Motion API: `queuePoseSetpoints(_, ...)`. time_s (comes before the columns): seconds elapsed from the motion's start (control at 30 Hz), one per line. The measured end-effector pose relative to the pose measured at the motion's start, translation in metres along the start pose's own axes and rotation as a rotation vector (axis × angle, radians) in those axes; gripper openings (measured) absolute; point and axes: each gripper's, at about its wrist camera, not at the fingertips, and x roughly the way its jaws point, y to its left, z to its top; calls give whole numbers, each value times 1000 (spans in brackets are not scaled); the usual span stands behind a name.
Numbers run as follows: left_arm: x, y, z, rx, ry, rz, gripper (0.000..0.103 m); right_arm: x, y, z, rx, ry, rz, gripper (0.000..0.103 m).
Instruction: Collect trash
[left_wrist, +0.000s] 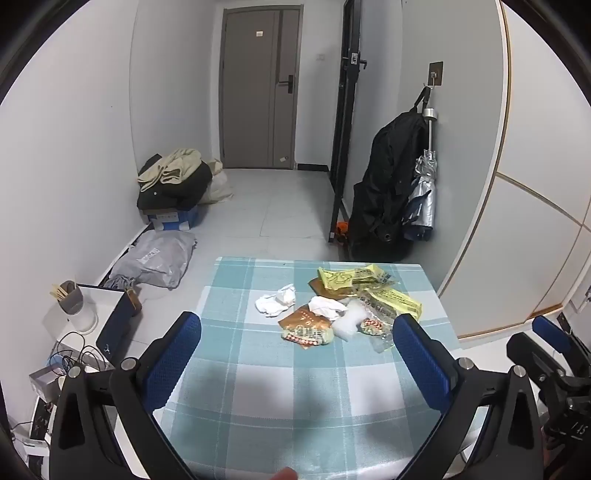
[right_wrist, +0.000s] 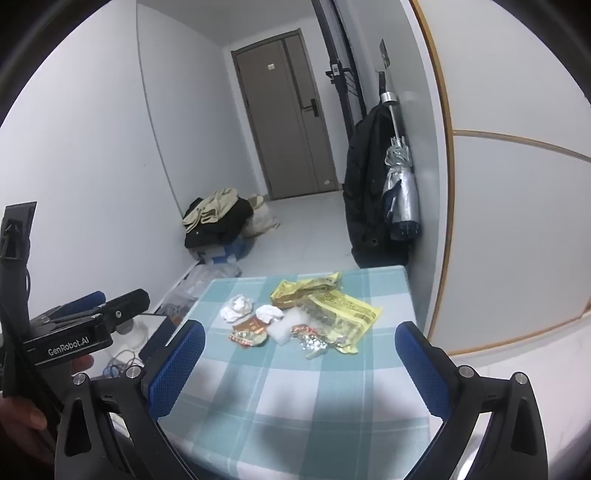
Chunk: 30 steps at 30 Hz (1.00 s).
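A pile of trash lies on the far half of the checked tablecloth: crumpled white tissues, yellow wrappers, a brown snack packet and clear plastic. My left gripper is open and empty, above the near side of the table, short of the trash. My right gripper is open and empty, also short of the pile. The left gripper's body shows at the left of the right wrist view.
A black coat and a silver umbrella hang on the wall beyond the table's right. Clothes on a box and a grey parcel bag lie on the floor at left. A cup with sticks and cables stand left.
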Motion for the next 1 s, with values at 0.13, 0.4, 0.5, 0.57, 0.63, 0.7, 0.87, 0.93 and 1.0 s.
queuePoseSetpoints(0.13, -5, -2, -1, 9, -5, -15, 102, 2, -1, 0, -1, -1, 0, 103)
queuePoseSetpoints(0.4, 3, -2, -4, 1, 10, -7, 102, 7, 6, 6, -2, -10, -11, 103)
queuePoseSetpoints(0.5, 2, -1, -4, -2, 12, -11, 102, -3, 0, 0, 7, -28, -1, 103)
queuePoseSetpoints(0.57, -1, 1, -3, -8, 11, -20, 102, -3, -1, 0, 9, -28, 0, 103)
queuePoseSetpoints(0.63, 0, 1, -2, -3, 15, -18, 102, -3, -1, 0, 9, -27, -1, 103)
queuePoseSetpoints(0.7, 3, -1, -2, 5, 27, -16, 102, -2, -1, 0, 9, -23, 3, 103)
queuePoseSetpoints(0.87, 5, -4, -3, 17, 23, -9, 102, -1, 2, -2, -1, -21, 3, 103)
queuePoseSetpoints(0.93, 5, -3, -2, 17, 23, -10, 102, -1, 1, -2, 2, -22, 9, 103)
queuePoseSetpoints(1.0, 5, -4, -1, 16, 24, -8, 102, -1, 0, -2, 3, -22, 8, 103)
